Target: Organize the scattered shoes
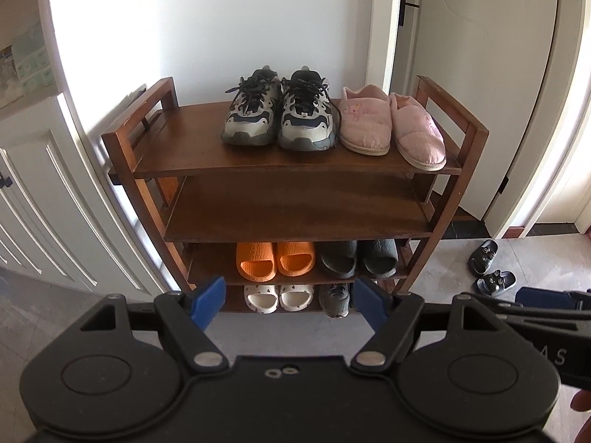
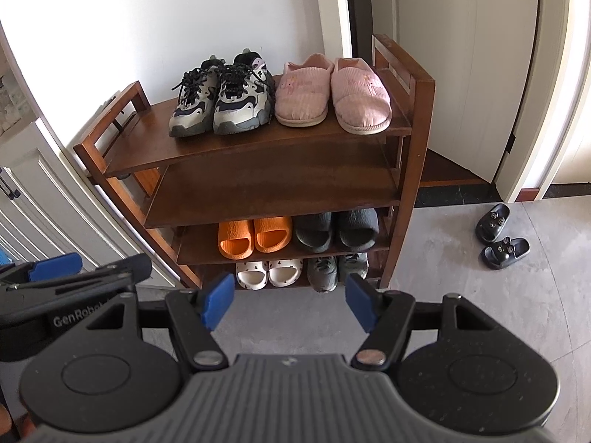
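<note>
While the shoe rack [image 2: 229, 184] holds neat pairs, two black sandals [image 2: 498, 236] lie on the floor to its right. Both my left gripper [image 1: 291, 301] and right gripper [image 2: 291, 302] hang apart, empty; next I'd reach right.

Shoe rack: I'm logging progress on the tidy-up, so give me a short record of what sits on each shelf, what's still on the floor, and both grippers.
top shelf: sneakers, pink slippers
second shelf: bare
third shelf: orange slides, dark slides
bottom shelf: white spotted slides, grey sneakers
floor: small black sandals, apart, right of the rack
left gripper: open, empty
right gripper: open, empty
</note>
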`<control>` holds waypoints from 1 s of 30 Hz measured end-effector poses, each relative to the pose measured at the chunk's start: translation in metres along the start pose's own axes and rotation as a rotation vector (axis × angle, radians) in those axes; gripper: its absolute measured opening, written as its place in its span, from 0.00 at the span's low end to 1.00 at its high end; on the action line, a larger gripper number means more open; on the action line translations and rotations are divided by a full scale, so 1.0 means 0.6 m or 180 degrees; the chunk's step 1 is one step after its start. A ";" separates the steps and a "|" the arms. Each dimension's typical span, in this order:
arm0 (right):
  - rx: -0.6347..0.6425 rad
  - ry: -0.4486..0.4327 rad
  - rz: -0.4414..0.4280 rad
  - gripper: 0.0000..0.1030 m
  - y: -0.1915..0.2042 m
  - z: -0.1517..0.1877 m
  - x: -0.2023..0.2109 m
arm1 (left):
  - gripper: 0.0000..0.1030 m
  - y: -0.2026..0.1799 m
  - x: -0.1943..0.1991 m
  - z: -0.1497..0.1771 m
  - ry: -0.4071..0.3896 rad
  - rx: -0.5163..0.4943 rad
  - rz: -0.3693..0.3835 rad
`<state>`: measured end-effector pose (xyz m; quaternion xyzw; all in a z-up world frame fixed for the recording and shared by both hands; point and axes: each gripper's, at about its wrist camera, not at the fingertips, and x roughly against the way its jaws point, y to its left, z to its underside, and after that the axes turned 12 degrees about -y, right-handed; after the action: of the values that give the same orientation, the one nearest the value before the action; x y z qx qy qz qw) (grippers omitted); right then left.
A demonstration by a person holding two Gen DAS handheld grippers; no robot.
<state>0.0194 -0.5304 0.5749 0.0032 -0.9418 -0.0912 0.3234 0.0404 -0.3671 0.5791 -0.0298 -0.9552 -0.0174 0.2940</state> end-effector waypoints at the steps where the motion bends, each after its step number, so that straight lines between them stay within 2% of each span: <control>1: -0.0008 0.0005 0.0001 0.68 0.000 0.000 -0.001 | 0.74 0.000 -0.001 0.000 -0.0003 0.0001 0.0013; 15: -0.0132 0.0062 0.0070 0.68 -0.011 0.005 -0.010 | 0.74 -0.011 -0.008 0.001 -0.0054 -0.0023 0.0191; 30: -0.0153 0.0105 0.0101 0.68 -0.026 0.005 -0.020 | 0.74 -0.025 -0.034 0.002 0.0196 -0.0015 0.0133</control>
<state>0.0261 -0.5444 0.5626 -0.0180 -0.9339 -0.1086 0.3402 0.0554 -0.3830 0.5662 -0.0498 -0.9448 -0.0144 0.3234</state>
